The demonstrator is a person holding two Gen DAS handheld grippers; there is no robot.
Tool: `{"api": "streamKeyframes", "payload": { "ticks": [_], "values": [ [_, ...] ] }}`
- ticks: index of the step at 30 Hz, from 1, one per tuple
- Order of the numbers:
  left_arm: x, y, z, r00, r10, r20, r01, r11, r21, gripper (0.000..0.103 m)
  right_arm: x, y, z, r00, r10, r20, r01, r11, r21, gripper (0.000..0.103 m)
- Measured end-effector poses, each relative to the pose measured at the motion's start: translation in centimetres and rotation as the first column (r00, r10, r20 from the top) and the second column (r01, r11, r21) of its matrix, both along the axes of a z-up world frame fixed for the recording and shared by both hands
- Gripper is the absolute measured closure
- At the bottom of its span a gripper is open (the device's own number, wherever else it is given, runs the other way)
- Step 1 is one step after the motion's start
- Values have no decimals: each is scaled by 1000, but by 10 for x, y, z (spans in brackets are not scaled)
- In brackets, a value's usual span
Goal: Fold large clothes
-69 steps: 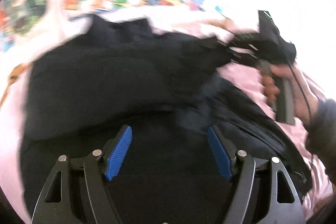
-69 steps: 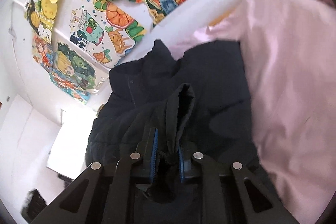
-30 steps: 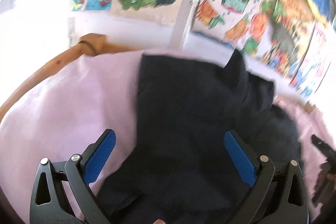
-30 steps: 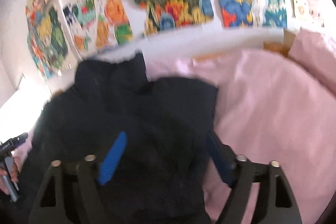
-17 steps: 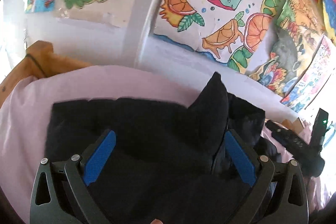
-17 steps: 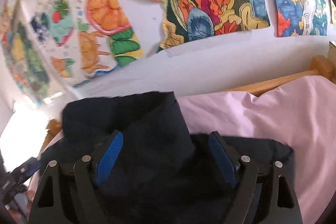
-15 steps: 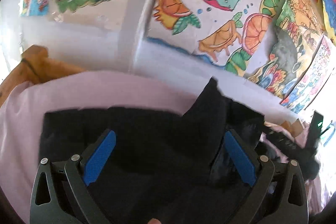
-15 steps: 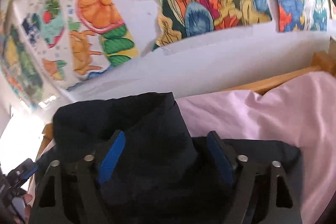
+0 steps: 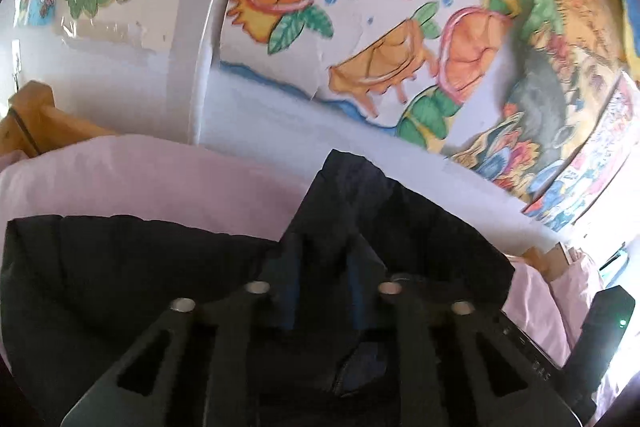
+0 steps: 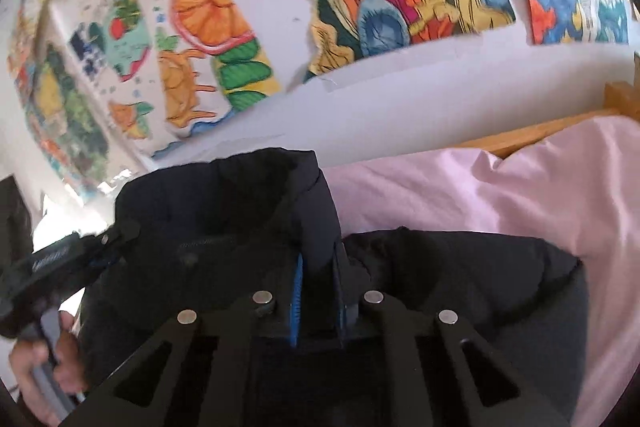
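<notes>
A dark padded jacket (image 9: 120, 267) is spread on the pink sheet (image 10: 500, 195); its raised collar is being closed upon by the left gripper (image 9: 322, 291) and right gripper (image 10: 318, 301); bulky, soft, slippery cloth is judged best gripped there.

The dark jacket (image 9: 140, 267) ran off the lower edge of both wrist views, so its lower part was out of sight. A fold of it covered most of the blue pads (image 10: 297, 301) of the right gripper (image 10: 318, 301). The left gripper (image 9: 320, 301) was smeared with blur, its jaws closing on dark cloth. The wall posters (image 9: 400, 59) were blurred and cropped.
</notes>
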State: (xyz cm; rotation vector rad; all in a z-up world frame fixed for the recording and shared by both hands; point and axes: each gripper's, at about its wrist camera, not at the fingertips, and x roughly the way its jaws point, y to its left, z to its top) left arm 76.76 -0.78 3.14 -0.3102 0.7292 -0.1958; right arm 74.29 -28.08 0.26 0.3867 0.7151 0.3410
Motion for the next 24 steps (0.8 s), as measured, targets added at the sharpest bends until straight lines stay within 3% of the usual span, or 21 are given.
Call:
{"api": "streamKeyframes", "payload": {
  "ticks": [3, 10, 16, 22, 24],
  "values": [
    [-22, -2, 9, 998, -10, 54, 7, 999, 45, 95, -17, 1, 11, 998, 37, 46, -35, 998, -61, 90],
    [-103, 26, 29, 990, -58, 129, 57, 998, 11, 96, -87, -10, 30, 981, 98, 166, -82, 992, -96, 91],
    [-148, 26, 18, 981, -120, 151, 112, 992, 61, 97, -125, -3, 26, 973, 134, 189, -96, 976, -197, 91],
    [-161, 33, -12, 978, -146, 147, 133, 986, 99, 98, -140, -2, 10, 977, 152, 150, -113, 964, -241, 90],
    [-159, 36, -23, 981, -150, 125, 139, 986, 94, 98, -149, -9, 10, 978, 148, 145, -115, 970, -214, 90]
  ]
}}
